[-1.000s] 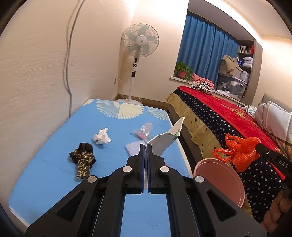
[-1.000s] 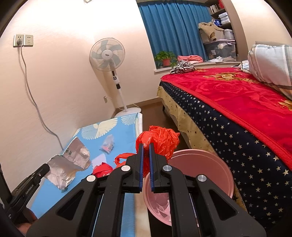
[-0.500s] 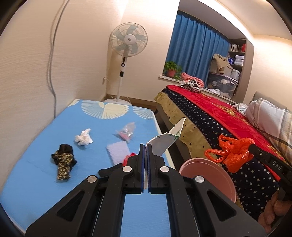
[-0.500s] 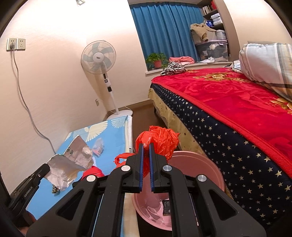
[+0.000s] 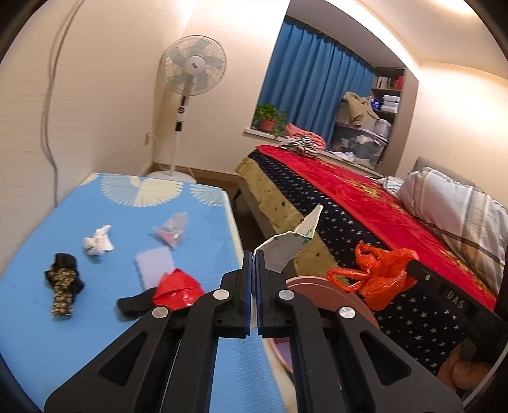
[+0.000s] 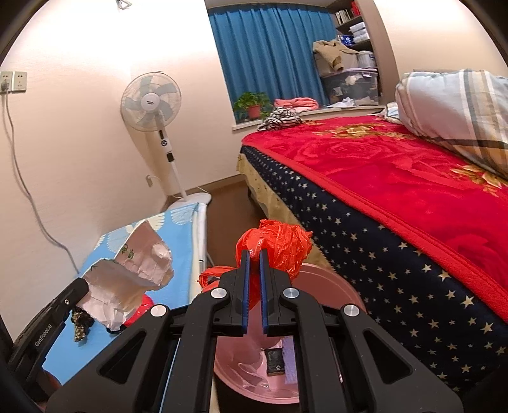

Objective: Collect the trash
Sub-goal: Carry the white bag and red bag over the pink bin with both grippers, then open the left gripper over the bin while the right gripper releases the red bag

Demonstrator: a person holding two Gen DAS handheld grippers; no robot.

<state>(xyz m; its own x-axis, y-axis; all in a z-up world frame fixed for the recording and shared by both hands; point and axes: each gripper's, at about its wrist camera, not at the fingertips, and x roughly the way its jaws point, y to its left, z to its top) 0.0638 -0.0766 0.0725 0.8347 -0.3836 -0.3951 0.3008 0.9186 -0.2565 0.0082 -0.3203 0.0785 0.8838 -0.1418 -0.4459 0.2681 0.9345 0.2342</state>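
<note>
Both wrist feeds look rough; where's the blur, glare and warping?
Left wrist view: mat litter smeared by motion blur, ceiling glare top right, fisheye curves the walls. Right wrist view: sharper, wall behind the fan washed out, bed edge curved.

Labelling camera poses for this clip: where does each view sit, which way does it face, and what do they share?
Left wrist: on the left gripper, facing along its fingers over the blue patterned mat toward the white pedestal fan; jaws pinch a crumpled white foil-lined wrapper; a hand shows at lower right.
Right wrist: on the right gripper, facing over the round pink plastic bin beside the red-blanketed bed; jaws grip a crumpled orange plastic bag.
Shared: both pieces of trash, bin, mat, fan, bed, each other's gripper.
</note>
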